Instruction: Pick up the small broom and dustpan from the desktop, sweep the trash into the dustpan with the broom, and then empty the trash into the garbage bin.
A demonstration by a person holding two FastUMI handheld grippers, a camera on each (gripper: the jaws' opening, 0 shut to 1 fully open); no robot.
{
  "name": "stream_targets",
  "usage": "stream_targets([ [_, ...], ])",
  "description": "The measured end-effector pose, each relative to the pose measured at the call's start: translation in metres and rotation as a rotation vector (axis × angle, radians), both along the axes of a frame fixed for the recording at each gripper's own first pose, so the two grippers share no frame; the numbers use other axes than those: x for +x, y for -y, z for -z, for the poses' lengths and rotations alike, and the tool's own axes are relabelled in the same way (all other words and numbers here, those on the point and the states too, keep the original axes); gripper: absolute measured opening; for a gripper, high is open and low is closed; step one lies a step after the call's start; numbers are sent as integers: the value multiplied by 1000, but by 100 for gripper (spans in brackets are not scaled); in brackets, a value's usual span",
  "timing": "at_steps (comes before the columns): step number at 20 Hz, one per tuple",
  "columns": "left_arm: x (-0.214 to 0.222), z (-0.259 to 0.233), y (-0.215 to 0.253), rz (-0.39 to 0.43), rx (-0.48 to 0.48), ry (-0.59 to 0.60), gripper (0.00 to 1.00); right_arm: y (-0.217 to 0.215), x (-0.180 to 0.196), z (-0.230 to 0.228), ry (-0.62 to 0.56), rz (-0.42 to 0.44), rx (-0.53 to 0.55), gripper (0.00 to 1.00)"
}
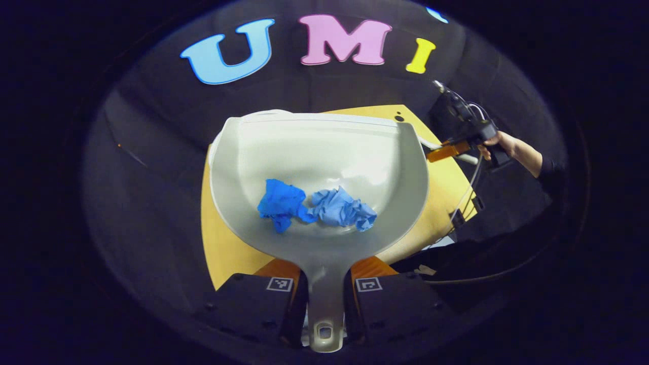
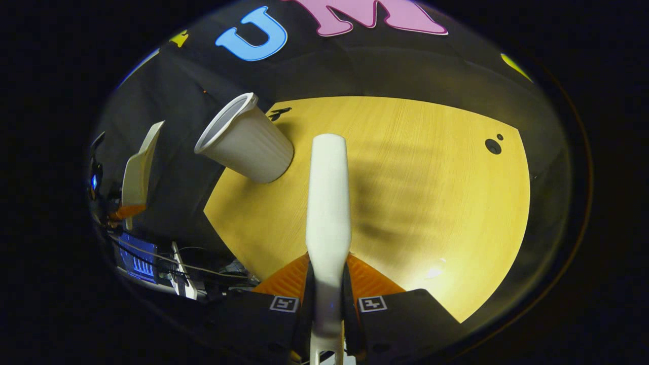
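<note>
A pale grey dustpan (image 1: 324, 147) is raised over the yellow table (image 1: 223, 248). Its handle is clamped in my left gripper (image 1: 324, 276), which is shut on it. Two crumpled blue paper wads (image 1: 284, 203) (image 1: 342, 208) lie in the pan. My right gripper (image 2: 328, 268) is shut on the white broom (image 2: 328, 192), which points forward over the tabletop (image 2: 431, 203). The white garbage bin (image 2: 246, 139) stands at the table's far left corner. Beyond it, the dustpan (image 2: 138, 167) shows edge-on. In the left gripper view the right gripper (image 1: 448, 150) is far right, in a person's hand (image 1: 504, 144).
Small black holes (image 2: 493, 146) mark the tabletop near its far right corner. Cables and a lit device (image 2: 137, 263) sit below the table's left edge. Black cloth walls surround the table on all sides.
</note>
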State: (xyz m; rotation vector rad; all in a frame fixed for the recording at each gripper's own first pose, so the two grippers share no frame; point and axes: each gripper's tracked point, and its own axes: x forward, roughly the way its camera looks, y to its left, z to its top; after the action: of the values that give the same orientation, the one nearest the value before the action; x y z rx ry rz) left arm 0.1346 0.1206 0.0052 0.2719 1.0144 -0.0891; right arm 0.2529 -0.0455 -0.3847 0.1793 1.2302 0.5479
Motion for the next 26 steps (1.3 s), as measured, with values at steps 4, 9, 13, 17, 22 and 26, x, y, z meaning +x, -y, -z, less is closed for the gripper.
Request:
stream_targets([
  [4,74,-15,-90,-112,191,-20,29,32,-2,-10,7,-6,50,29],
  [9,129,15,-121,-121,347,-132,29,37,-5,-14,24,19,54,24],
  [13,146,1,-131,-2,601,-223,29,46,-15,-10,43,31,37,28],
  [17,146,-6,-133,92,745,-303,29,53,-24,-5,50,24,19,28],
  [22,146,-15,-139,144,904,-319,28,61,-28,-3,55,22,17,28],
  [26,148,-13,-142,79,857,-203,28,65,-26,1,54,40,-1,28],
])
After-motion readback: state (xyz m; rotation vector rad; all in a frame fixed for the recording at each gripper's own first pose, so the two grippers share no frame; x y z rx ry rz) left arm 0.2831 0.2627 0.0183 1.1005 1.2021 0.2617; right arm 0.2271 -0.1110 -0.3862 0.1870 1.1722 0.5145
